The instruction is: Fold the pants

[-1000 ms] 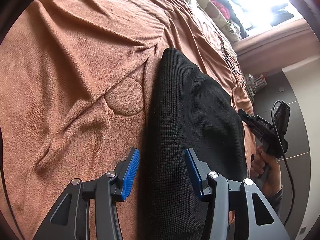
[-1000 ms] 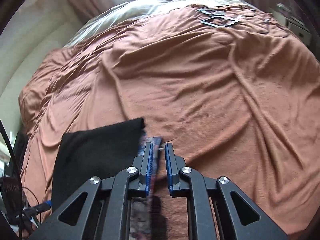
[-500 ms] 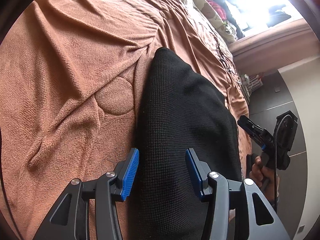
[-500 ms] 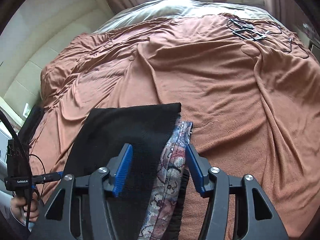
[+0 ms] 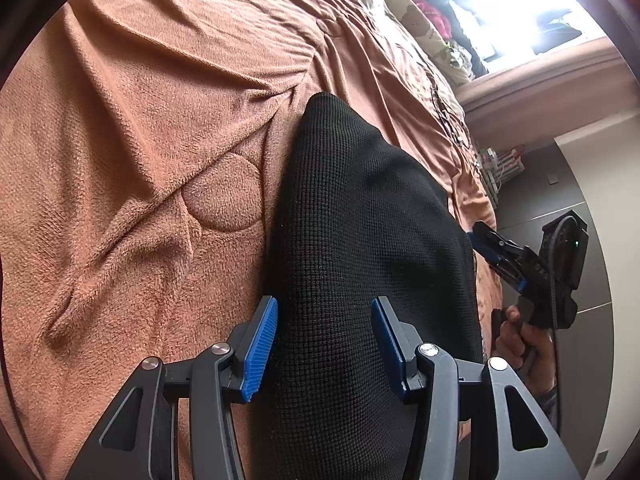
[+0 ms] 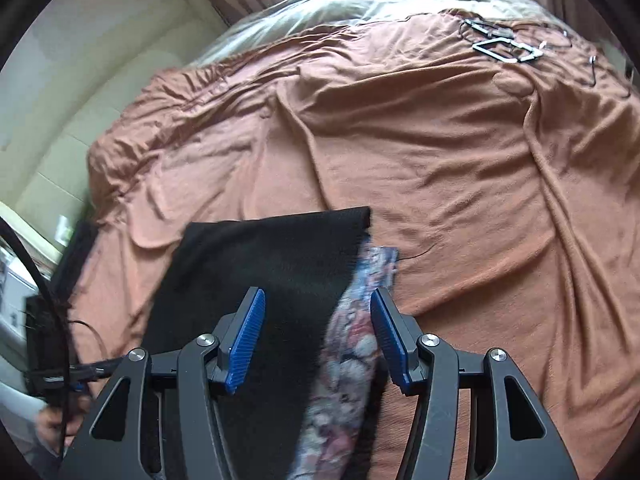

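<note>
The black knit pants [image 5: 372, 240] lie folded on the brown blanket [image 5: 140, 140]. In the right wrist view the pants [image 6: 260, 264] show a floral patterned lining [image 6: 352, 344] along their right edge. My left gripper [image 5: 324, 344] is open, its blue pads either side of the pants' near end, holding nothing. My right gripper [image 6: 316, 340] is open above the pants' near edge and the floral strip. The right gripper also shows in the left wrist view [image 5: 504, 252], held in a hand off the bed's edge.
The brown blanket [image 6: 440, 152] is wrinkled across the bed. Metal hangers [image 6: 500, 44] lie at its far right. Pillows and clothes [image 5: 432, 20] sit by the bright window. A pale wall [image 6: 80, 80] runs along the bed's left.
My right gripper has opened from shut and pulled back over the pants' near edge. My left gripper has stayed open and shifted slightly over the pants.
</note>
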`<state>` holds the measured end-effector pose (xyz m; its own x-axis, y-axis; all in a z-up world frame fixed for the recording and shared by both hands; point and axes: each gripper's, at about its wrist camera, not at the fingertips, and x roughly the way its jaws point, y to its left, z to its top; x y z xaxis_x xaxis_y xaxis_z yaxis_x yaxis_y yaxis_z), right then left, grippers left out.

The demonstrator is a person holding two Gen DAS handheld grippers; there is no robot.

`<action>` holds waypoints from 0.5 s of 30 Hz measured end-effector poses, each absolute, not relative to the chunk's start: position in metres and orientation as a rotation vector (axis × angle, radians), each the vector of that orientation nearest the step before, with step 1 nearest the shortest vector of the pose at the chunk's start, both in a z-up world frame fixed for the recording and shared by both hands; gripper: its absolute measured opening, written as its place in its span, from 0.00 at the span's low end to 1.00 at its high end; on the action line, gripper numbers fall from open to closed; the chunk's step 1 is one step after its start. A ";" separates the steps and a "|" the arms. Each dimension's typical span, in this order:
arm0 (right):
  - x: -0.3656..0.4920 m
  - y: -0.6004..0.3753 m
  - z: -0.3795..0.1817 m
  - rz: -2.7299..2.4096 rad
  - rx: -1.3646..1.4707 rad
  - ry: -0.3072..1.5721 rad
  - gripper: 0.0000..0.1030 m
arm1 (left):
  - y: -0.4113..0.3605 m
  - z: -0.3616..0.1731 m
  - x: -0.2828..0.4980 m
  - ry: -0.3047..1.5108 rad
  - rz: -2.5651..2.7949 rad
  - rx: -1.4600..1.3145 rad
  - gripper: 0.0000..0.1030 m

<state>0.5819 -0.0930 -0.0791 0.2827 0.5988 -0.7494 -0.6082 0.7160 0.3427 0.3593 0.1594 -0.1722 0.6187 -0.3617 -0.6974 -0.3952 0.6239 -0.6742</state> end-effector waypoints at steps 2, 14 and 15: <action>0.580 -0.097 -0.079 0.793 -0.001 1.011 0.52 | 0.159 -0.172 0.359 0.940 0.023 -0.934 0.50; 0.573 -0.126 -0.080 0.855 0.158 1.051 0.52 | 0.156 -0.171 0.358 0.939 0.021 -0.932 0.50; 0.571 -0.127 -0.081 0.865 0.169 1.057 0.52 | 0.155 -0.171 0.358 0.939 0.020 -0.933 0.50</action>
<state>0.5713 -0.1275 -0.0807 0.2054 0.6929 -0.6911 -0.5407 0.6689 0.5100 0.3577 0.1551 -0.1714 0.6194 -0.3631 -0.6960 -0.3928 0.6243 -0.6752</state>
